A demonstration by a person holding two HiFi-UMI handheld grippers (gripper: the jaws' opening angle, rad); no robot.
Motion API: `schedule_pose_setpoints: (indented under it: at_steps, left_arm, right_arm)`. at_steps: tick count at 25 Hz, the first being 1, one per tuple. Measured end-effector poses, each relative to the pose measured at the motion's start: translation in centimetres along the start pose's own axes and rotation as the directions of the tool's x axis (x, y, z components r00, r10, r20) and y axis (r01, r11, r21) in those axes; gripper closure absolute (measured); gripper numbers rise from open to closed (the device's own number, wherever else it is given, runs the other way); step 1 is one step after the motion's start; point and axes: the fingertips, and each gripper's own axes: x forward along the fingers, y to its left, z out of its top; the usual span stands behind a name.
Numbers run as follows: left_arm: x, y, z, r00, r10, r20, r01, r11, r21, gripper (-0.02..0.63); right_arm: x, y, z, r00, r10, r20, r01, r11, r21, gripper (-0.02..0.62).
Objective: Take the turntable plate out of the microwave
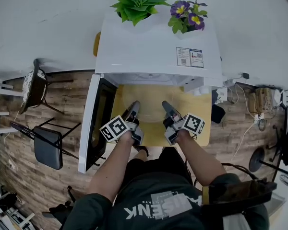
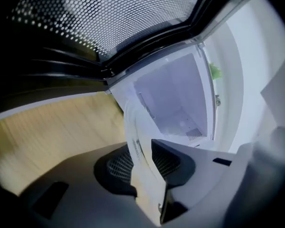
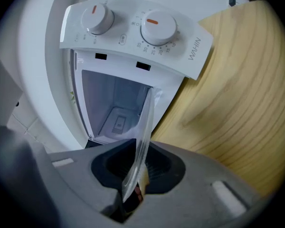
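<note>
As the head view shows, left tool (image 1: 134,108) and right tool (image 1: 167,107) sit side by side before the open microwave (image 1: 156,56). Left gripper view: jaws nearly closed, pinching the plate (image 2: 140,151) rim, cavity just ahead. Right gripper view: same narrow pinch on the other rim. Best to hold both tools level, pull back together, squeeze evenly.

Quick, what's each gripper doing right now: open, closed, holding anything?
Left gripper: closed on the turntable plate.
Right gripper: closed on the turntable plate too.
</note>
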Motion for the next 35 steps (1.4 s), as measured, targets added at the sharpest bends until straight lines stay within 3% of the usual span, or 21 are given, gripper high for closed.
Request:
schedule_pose_setpoints:
  at_steps: [3,6,12,16,19,23,27,35]
  left_arm:
    - [-0.9,-0.4,-0.6,1.000,0.005,-0.002,-0.005,0.999,0.036,0.497]
    - [-1.9,-0.7,-1.0,1.000,-0.012,0.001,0.012,1.000,0.022,0.497]
    - [-3.7,-0.8,-1.8,1.000,-0.026,-0.018,0.026,0.999,0.020,0.495]
    - [-4.3,-1.6,-1.7,0.998,-0.044,-0.039,0.047,0.997,0.067,0.494]
    - [-4.6,-2.5,-1.9,0.996,-0.069,-0.059,0.074,0.993,0.087,0.491]
    - [-5.6,-3.7,-2.2,0.995,-0.090,-0.045,0.094,0.991,0.096,0.491]
    - [-6.9,-5.5,-2.3,0.996,-0.091,0.002,0.089,0.982,0.165,0.491]
    - [-10.0,-10.0,-5.3,0.990,-0.070,0.123,0.046,0.982,0.185,0.491]
  right_arm:
    - [-1.0,-0.3,-0.3,0.999,-0.039,-0.014,0.038,0.998,-0.043,0.537]
    - [-0.8,1.8,-1.0,0.999,0.034,-0.015,-0.034,0.999,-0.027,0.536]
    - [-2.4,0.9,-2.3,0.998,-0.064,-0.021,0.062,0.994,-0.093,0.534]
    - [-2.5,3.3,-2.9,1.000,0.025,0.002,-0.025,0.998,-0.061,0.531]
    - [-3.6,2.9,-2.7,0.999,-0.036,0.002,0.036,0.993,-0.117,0.529]
    - [-3.5,6.0,-3.1,0.997,0.081,0.002,-0.080,0.995,-0.058,0.528]
    - [-5.0,6.6,-3.0,0.994,0.093,-0.052,-0.097,0.991,-0.093,0.526]
    - [-8.2,10.3,-2.7,0.961,0.196,-0.195,-0.209,0.977,-0.047,0.525]
